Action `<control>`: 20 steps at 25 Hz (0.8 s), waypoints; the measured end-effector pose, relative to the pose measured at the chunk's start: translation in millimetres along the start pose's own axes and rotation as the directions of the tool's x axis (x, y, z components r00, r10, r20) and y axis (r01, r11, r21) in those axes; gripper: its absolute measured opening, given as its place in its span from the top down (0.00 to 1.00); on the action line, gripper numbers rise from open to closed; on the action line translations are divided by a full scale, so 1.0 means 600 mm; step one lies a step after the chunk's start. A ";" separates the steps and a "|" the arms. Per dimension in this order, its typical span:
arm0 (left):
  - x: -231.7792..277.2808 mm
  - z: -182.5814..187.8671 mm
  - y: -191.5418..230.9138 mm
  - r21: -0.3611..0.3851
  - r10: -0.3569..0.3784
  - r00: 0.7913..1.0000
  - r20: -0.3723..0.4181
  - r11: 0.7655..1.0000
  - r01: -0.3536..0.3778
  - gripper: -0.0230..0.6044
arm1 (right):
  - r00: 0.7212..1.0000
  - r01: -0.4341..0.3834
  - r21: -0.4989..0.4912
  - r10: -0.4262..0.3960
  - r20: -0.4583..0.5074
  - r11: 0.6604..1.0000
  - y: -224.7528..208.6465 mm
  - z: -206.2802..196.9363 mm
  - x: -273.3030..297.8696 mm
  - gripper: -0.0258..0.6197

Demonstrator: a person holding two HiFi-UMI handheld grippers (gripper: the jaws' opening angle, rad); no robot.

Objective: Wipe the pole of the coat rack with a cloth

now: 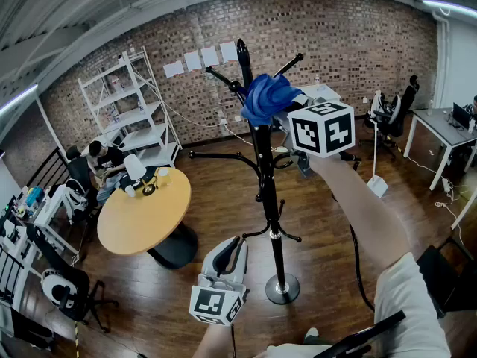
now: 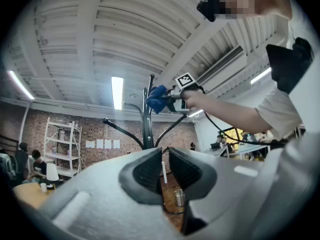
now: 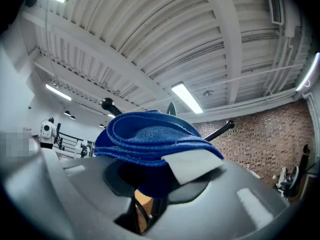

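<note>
The black coat rack stands in the middle of the head view, its pole (image 1: pixel 267 192) rising from a round base (image 1: pixel 282 289). A folded blue cloth (image 1: pixel 267 98) is pressed against the pole's upper part, just under the hooks. My right gripper (image 1: pixel 289 109) is shut on it from the right. In the right gripper view the cloth (image 3: pixel 150 139) bulges over the right gripper (image 3: pixel 154 186), and the pole's tip (image 3: pixel 171 108) shows behind it. My left gripper (image 1: pixel 238 245) hangs low beside the pole, left of it, shut and empty. In the left gripper view the left gripper (image 2: pixel 164 170) points up at the pole (image 2: pixel 147 126).
A round wooden table (image 1: pixel 145 211) with a lamp stands left of the rack. White shelving (image 1: pixel 130 103) and a seated person (image 1: pixel 100 159) are at the back left. Desks (image 1: pixel 447 125) and chairs line the right. An office chair (image 1: pixel 71 293) sits at lower left.
</note>
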State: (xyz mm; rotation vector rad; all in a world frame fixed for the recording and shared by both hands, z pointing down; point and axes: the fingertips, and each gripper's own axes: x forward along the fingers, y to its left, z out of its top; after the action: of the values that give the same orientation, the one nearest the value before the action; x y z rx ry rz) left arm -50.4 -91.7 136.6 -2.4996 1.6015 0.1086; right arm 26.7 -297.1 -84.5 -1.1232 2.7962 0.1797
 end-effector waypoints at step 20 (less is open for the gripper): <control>0.113 -0.050 0.121 0.001 0.097 0.994 0.042 0.995 -0.097 0.91 | 0.990 -0.122 0.022 0.120 0.070 0.992 0.128 -0.185 -0.068 0.80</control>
State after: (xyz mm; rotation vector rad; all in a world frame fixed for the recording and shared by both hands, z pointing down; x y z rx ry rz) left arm -88.9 -187.5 148.2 -2.4002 1.7052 0.1691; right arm -5.2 -231.6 36.5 -0.9237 2.7984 0.1882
